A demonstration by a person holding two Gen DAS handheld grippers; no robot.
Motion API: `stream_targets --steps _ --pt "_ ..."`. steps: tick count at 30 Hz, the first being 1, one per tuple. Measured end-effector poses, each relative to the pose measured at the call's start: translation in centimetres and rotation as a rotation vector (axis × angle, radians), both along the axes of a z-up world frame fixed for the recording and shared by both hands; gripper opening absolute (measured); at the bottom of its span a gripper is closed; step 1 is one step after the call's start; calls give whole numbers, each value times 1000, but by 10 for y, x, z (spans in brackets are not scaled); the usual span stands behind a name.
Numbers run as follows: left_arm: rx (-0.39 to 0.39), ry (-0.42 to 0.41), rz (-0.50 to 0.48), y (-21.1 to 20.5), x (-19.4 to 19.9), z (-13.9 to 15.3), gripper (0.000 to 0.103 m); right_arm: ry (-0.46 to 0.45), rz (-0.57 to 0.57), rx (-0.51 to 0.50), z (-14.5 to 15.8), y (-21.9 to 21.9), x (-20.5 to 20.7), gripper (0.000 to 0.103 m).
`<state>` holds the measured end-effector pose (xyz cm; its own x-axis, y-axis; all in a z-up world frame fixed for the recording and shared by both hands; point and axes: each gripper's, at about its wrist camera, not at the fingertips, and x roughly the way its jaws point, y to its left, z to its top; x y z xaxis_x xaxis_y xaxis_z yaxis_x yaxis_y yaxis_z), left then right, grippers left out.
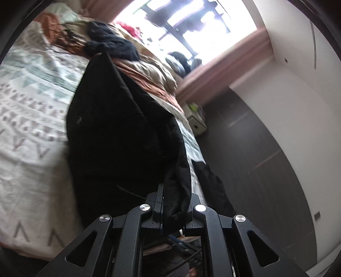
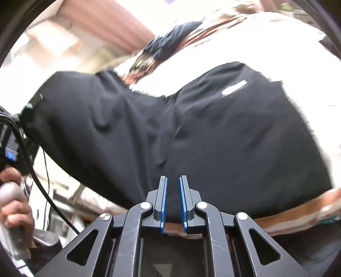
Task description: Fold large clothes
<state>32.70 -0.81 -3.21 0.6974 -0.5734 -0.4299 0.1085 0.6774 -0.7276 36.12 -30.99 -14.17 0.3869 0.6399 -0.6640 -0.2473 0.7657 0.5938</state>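
A large black garment [image 1: 119, 127] lies spread over the patterned bed cover [image 1: 32, 106]. My left gripper [image 1: 173, 191] is shut on a bunched edge of it, and the cloth hangs out between the fingers and drapes toward the bed. In the right wrist view the same garment [image 2: 191, 132] fills the middle, with a white label [image 2: 234, 87] near its far side. My right gripper [image 2: 172, 179] hovers just above its near edge. Its blue pads [image 2: 163, 202] stand a narrow gap apart with nothing between them. At the left edge a hand [image 2: 12, 202] grips the other tool's handle.
A heap of clothes with a dark knitted piece [image 1: 110, 42] sits at the far end of the bed below a bright window [image 1: 191, 17]. Another black piece [image 1: 213, 181] hangs off the bed's right edge. Dark floor [image 1: 255, 149] and a white wall lie beyond.
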Motion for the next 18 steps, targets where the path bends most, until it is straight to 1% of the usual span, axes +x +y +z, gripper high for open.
stream_targets --steps 1,3,4,7,9,11,12,13,14,15,16,17,18 --pt "-3 9 -25 -11 7 -3 10 -3 -22 4 2 -11 1 13" --pt "-5 23 -65 -29 18 -10 10 -10 -90 5 7 -39 0 20" --pt "-3 32 -89 -40 24 -15 10 -12 -112 2 8 -48 -2 22" --pt "0 68 -144 -67 38 -30 11 -7 -178 -9 8 -77 -8 23" --pt "22 115 -198 -93 48 -45 11 6 -216 -13 5 -94 -12 23" --pt "51 161 -228 -110 52 -55 18 20 -239 -17 2 -105 -12 23" --pt "70 188 -241 -118 54 -61 27 24 -243 -16 3 -112 -13 24" --pt "74 203 -251 -122 55 -65 35 32 -247 -18 2 -115 -14 27" --pt "56 211 -267 -123 56 -68 38 36 -251 -20 2 -116 -15 42" --pt "20 207 -278 -120 55 -71 42 38 -260 -22 2 -118 -17 58" --pt "5 200 -276 -115 54 -71 48 35 -268 -15 3 -120 -17 63" --pt "7 194 -259 -108 53 -71 51 31 -271 -1 3 -123 -18 66" --pt "27 188 -225 -97 51 -70 56 30 -270 9 5 -127 -19 67"
